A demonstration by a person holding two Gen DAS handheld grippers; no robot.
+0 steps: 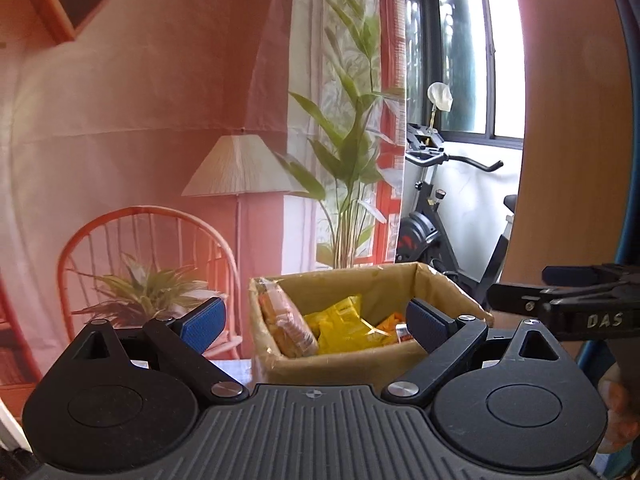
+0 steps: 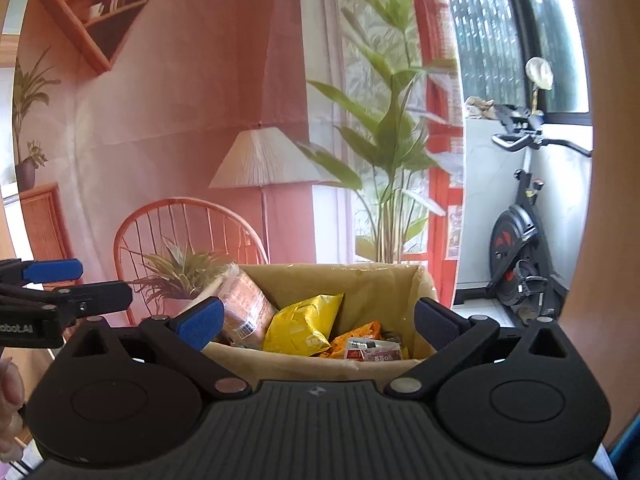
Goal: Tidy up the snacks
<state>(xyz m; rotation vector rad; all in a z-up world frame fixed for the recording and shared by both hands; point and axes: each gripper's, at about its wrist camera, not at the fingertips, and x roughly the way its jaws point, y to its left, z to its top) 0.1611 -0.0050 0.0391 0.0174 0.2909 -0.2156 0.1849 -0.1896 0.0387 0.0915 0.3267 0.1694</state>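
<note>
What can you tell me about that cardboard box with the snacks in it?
The cardboard box is brown, open-topped, with rough rims and a lining that looks like brown paper. It stands upright ahead of both grippers, neither touching it. Inside lie a yellow bag, a brownish wrapped pack leaning against the left wall, an orange packet and smaller wrappers.

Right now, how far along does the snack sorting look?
Done: the cardboard box already holds a yellow bag, a brown packet and small packets. In hand: nothing; left gripper and right gripper are open and empty. Left: no loose snacks show outside the box.
</note>
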